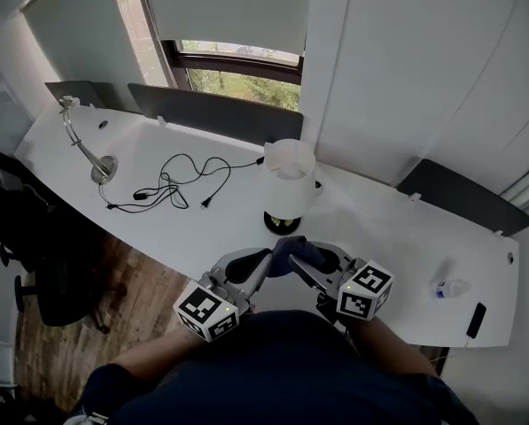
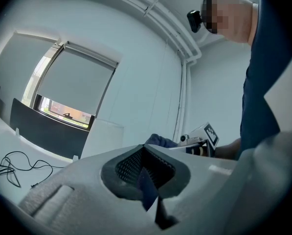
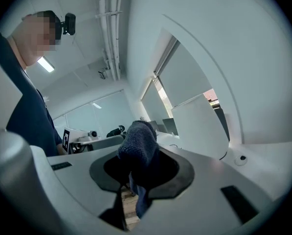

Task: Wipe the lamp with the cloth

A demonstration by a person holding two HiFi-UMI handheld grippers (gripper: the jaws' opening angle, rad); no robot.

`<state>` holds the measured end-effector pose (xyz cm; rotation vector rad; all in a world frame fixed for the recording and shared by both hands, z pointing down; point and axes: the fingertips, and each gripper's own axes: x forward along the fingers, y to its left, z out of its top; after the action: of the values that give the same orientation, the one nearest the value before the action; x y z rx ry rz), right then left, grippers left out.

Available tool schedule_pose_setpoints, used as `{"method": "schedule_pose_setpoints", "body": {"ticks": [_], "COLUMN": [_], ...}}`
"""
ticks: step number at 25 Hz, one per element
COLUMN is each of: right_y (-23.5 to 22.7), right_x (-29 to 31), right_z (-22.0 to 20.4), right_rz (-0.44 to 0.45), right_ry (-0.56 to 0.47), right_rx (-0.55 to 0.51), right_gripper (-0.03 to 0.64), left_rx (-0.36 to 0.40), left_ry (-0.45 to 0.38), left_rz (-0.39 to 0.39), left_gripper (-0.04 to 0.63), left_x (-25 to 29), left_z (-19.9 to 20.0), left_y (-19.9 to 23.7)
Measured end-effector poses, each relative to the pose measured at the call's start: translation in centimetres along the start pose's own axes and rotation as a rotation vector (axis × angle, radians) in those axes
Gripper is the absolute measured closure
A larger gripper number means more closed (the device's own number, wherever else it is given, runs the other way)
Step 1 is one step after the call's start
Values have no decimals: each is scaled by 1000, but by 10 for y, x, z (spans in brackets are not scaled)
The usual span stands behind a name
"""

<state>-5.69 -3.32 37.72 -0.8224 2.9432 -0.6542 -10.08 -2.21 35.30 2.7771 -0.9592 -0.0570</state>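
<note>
A table lamp (image 1: 289,180) with a white shade and a dark round base stands on the white desk (image 1: 397,246), just beyond both grippers. A dark blue cloth (image 1: 292,251) is bunched between the two gripper tips, in front of the lamp's base. My right gripper (image 1: 301,269) is shut on the cloth (image 3: 138,146), which bulges up out of its jaws (image 3: 136,180). My left gripper (image 1: 266,264) is shut too, with a thin blue edge of cloth pinched in its jaws (image 2: 146,177). The lamp shade (image 3: 202,124) rises to the right in the right gripper view.
A black cable (image 1: 171,184) lies coiled on the desk left of the lamp. A silver gooseneck lamp (image 1: 82,144) stands at the far left. A small bottle (image 1: 450,288) and a black phone (image 1: 477,319) lie at the right end. A black chair (image 1: 34,237) sits left of the desk.
</note>
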Motion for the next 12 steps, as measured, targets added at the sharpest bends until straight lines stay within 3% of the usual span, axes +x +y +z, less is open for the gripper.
{"method": "schedule_pose_setpoints", "body": {"ticks": [12], "right_y": [13], "right_x": [3], "right_z": [-1], "right_rz": [15], "right_ry": [-33], "right_rx": [-80], "right_gripper": [509], "left_rx": [-9], "left_ry": [8], "left_rz": [-8], "left_gripper": [589], "left_x": [2], "left_z": [-8], "left_y": [3]}}
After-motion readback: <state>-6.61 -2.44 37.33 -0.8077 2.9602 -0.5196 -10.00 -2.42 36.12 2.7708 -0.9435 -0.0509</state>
